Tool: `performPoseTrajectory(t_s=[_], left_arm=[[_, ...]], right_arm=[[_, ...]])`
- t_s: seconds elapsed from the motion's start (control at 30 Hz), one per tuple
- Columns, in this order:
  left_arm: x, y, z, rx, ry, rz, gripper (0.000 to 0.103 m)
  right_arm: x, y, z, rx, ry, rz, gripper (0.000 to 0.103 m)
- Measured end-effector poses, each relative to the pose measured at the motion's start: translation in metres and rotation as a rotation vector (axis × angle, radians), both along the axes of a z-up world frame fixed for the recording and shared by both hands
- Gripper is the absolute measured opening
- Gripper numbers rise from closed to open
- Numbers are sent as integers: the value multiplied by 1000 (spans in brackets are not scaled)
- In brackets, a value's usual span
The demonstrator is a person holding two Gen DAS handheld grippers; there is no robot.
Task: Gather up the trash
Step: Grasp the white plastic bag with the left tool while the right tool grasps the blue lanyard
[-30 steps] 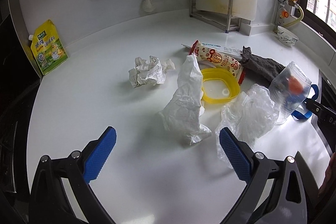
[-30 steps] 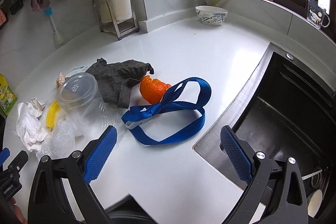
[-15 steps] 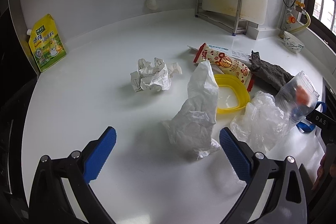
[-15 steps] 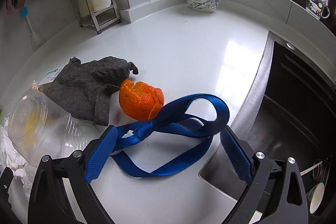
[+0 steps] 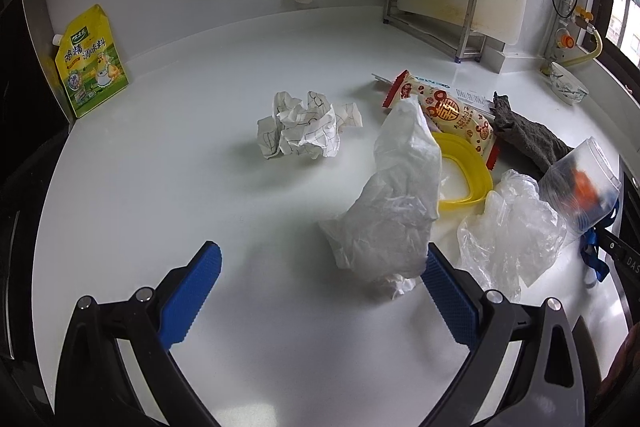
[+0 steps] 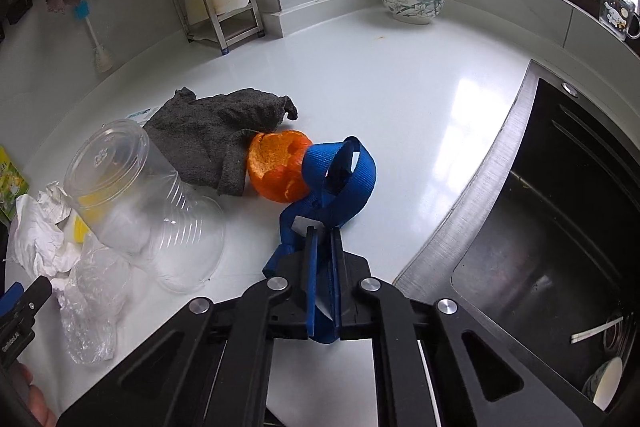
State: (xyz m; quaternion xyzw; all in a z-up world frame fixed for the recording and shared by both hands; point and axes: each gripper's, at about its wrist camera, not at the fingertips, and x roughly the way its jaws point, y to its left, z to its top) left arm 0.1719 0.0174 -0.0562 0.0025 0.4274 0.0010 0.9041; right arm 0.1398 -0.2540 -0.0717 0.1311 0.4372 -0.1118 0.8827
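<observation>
Now right tongs (image 6: pixel 324 239) pinch the blue strap (image 6: pixel 340 179) between them.

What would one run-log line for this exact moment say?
left hand-held gripper: open, by white crumpled plastic bag | right hand-held gripper: shut on blue woven strap | orange peel: on counter

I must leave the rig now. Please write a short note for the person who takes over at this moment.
Right claw: shut on the blue strap.
Left claw: open, empty, by the white plastic bag.
On the counter: crumpled paper, snack wrapper, clear bag, plastic cup, orange peel.
Done: strap gripped.
Left: all other trash.
</observation>
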Motion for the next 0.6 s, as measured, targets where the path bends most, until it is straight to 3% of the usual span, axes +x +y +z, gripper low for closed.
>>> performPoseTrajectory(t_s=[0.2, 0.3, 0.43, 0.47, 0.6], left_arm=[[15, -7, -7, 30, 4, 22, 97], [14, -12, -4, 55, -44, 19, 91], [18, -19, -7, 53, -26, -17, 36], [20, -19, -9, 36, -6, -25, 28], [15, -16, -9, 22, -8, -31, 20]], right_arm=[[-14, -6, -3, 31, 1, -10, 3], [-20, -7, -3, 34, -6, -11, 3], [-25, -7, -3, 47, -15, -5, 2], [-26, -6, -3, 50, -18, -3, 2], [-31, -6, 0, 59, -35, 7, 1]])
